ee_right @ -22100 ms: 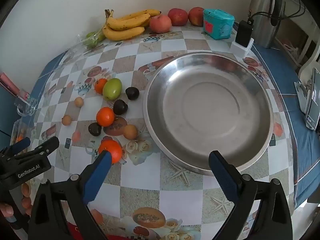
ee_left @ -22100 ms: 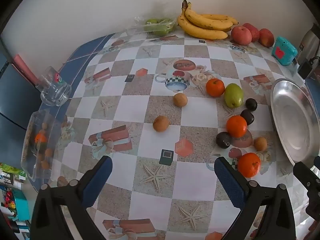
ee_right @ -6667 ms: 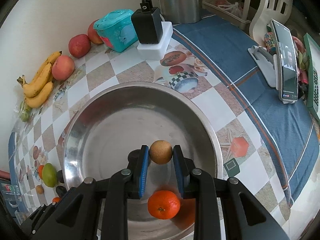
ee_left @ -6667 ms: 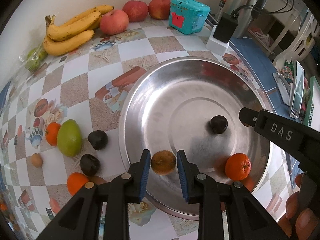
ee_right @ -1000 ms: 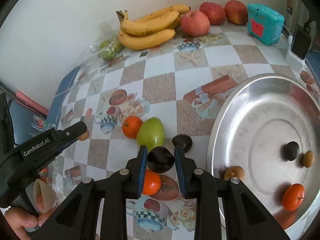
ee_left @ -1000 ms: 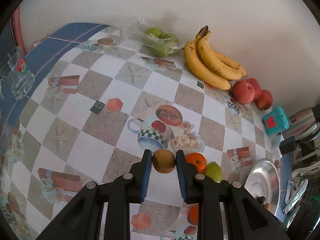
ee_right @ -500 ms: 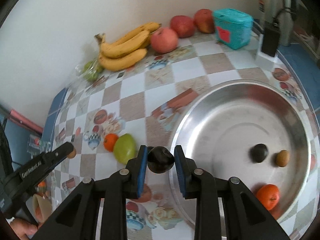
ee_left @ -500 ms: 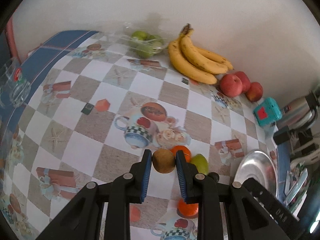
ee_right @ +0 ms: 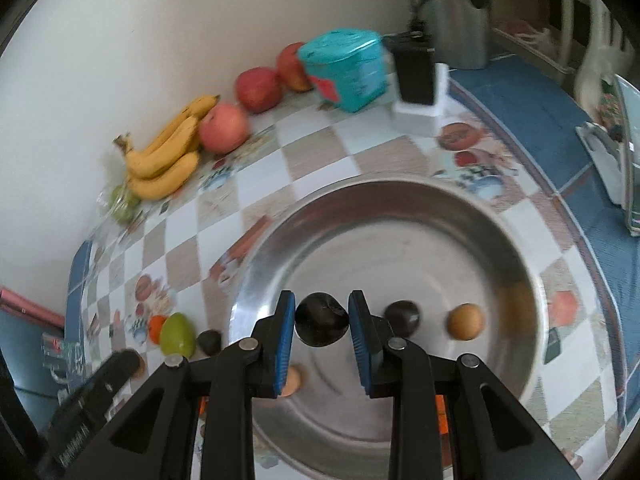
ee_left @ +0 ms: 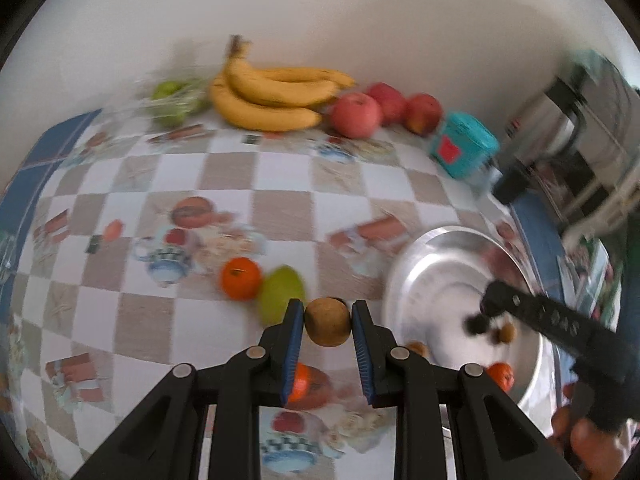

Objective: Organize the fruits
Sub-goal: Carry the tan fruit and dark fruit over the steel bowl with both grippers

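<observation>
My left gripper point(ee_left: 327, 322) is shut on a brown round fruit point(ee_left: 327, 327), held above the table left of the steel bowl point(ee_left: 440, 248). My right gripper point(ee_right: 322, 322) is shut on a dark plum point(ee_right: 321, 325), held over the steel bowl point(ee_right: 400, 216). In the bowl lie another dark plum point(ee_right: 402, 317), a brown fruit point(ee_right: 465, 322) and an orange, partly hidden by my fingers. On the table outside the bowl sit an orange point(ee_left: 240, 279), a green mango point(ee_left: 280, 298) and a dark plum point(ee_right: 209, 341). The right gripper also shows in the left wrist view point(ee_left: 480, 320).
Bananas point(ee_left: 272, 100), red apples point(ee_left: 356, 114) and a bag of green fruit point(ee_left: 172, 98) line the wall. A teal box point(ee_right: 346, 74), a black charger on a white base point(ee_right: 418, 88) and a steel kettle point(ee_right: 460, 28) stand behind the bowl. A phone stand point(ee_right: 616, 164) is at the right.
Both grippers have swung right toward the bowl with their fruits. The right gripper is now over the bowl's inside; the left one has come nearer to its left rim.
</observation>
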